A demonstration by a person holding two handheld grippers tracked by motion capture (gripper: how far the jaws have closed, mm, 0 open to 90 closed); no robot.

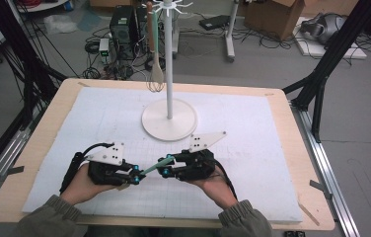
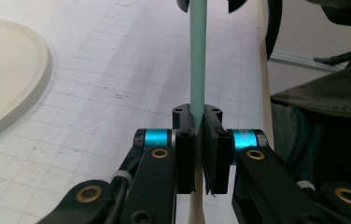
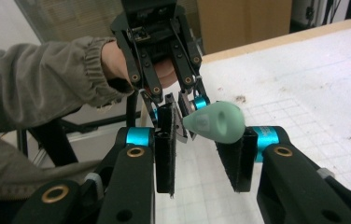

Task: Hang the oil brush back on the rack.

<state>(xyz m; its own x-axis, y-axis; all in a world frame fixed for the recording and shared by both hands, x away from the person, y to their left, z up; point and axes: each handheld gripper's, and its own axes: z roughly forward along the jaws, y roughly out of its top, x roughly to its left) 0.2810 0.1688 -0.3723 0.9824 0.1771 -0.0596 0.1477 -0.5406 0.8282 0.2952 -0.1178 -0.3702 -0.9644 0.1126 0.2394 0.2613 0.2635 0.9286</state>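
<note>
Over the near middle of the white foam-covered counter (image 1: pixel 252 123), a slim mint-green utensil handle (image 1: pixel 150 169) spans the gap between two hand-held grippers. The left gripper (image 2: pixel 199 140) has its jaws pressed tight on the handle, pinching it at the pale end; in the left gripper view the green shaft runs straight away from the jaws toward the other gripper. The right gripper (image 3: pixel 201 149) sits at the handle's rounded, holed tip (image 3: pixel 214 122). Its jaws stand spread: the tip rests against the right-hand pad, with a clear gap to the left-hand one, so nothing is clamped there. Toward the far edge stands a white stand with a round base (image 1: pixel 168 126), and a wooden spoon with a mint-green handle (image 1: pixel 156 59) hangs from its top hooks. A green sleeve (image 3: pixel 38 88) covers the person's left forearm.
</note>
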